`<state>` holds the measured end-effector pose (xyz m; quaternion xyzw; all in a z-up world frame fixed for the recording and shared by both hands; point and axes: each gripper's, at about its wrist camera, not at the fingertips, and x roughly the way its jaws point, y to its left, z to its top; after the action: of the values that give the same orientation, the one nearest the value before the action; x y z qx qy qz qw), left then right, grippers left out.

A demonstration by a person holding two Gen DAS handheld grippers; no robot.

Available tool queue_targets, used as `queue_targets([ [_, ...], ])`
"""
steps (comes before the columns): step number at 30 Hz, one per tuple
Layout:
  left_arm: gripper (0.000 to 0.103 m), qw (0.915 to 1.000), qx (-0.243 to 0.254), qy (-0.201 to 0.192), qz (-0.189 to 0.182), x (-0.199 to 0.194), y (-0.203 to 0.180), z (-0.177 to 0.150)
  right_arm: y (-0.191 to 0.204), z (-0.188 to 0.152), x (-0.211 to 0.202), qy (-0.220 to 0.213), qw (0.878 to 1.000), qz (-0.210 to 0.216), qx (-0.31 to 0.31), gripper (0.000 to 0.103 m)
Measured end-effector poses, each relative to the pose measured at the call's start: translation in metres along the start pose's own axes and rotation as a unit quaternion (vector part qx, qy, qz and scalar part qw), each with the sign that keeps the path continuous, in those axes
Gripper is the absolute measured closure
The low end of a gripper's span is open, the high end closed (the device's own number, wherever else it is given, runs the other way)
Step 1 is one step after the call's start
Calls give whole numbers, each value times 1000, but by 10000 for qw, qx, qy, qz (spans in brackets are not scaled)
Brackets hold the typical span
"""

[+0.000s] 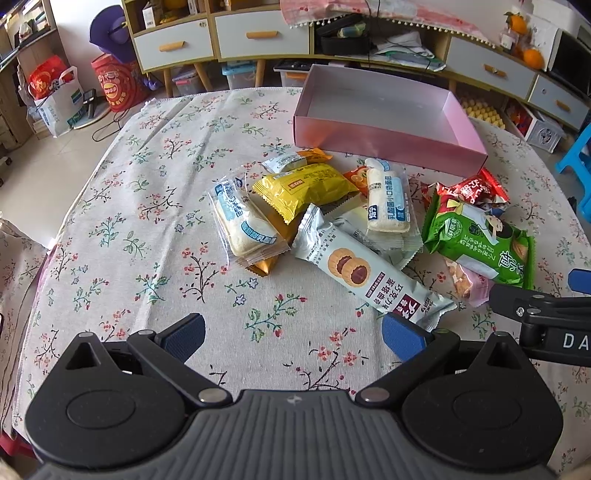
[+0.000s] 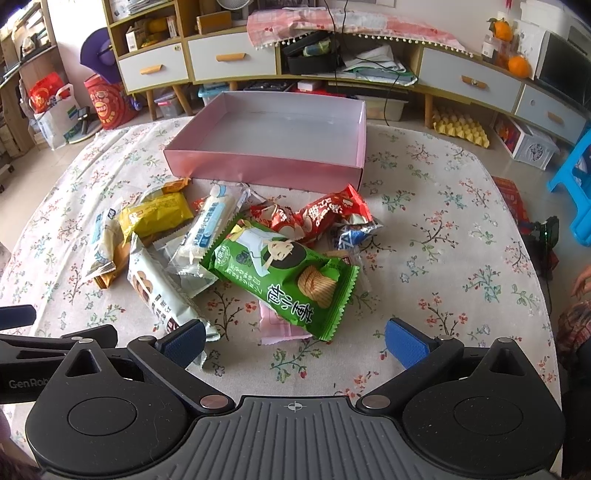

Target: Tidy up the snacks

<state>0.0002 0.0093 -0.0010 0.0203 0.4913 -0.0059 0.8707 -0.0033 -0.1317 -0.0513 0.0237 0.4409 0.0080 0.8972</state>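
1. Nearest us: our left gripper (image 1: 293, 338), black frame with blue pads, jaws spread wide, nothing between them, over bare floral tablecloth (image 1: 122, 221).
2. Our right gripper (image 2: 295, 341), same build, also spread wide and empty. Its left pad (image 2: 184, 341) sits just at the end of a pale grey-green cookie-bar wrapper (image 1: 364, 271); we cannot tell if they touch.
3. In the left wrist view our right gripper's arm enters at the right edge; in the right wrist view the left gripper's arm enters at the left edge.
4. Next out: snack pile mid-table. The green crinkle-edged chip bag (image 2: 286, 278) lies on top at the right side, overlapping a pale pink packet (image 2: 282, 328).
5. Left of it: two clear-wrapped white cake bars (image 1: 388, 199) (image 1: 245, 225), one on each side of a yellow foil pouch (image 1: 306, 188).
6. Behind the green bag: a crumpled red foil bag (image 2: 325, 214) and a small blue-white packet (image 2: 352, 232) beside it.
7. Beyond the pile: shallow rectangular pink cardboard box (image 2: 266, 162), open top, no snacks inside. All snacks sit outside it on the cloth.
8. Far back: long low cabinet with grey drawers and orange handles (image 1: 262, 35), oranges (image 1: 532, 57) on its right end.
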Motion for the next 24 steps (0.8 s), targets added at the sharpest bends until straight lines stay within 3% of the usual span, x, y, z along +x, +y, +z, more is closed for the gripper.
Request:
queue_targets([
  [9,1,9999,-51,-45,156,3,4,5,-4,10,-10,-229,9997,-117,0,0],
  [24,1,9999,-91,5,46,4,4,8,2,25,-17,-301,9991,-228,-177,0],
])
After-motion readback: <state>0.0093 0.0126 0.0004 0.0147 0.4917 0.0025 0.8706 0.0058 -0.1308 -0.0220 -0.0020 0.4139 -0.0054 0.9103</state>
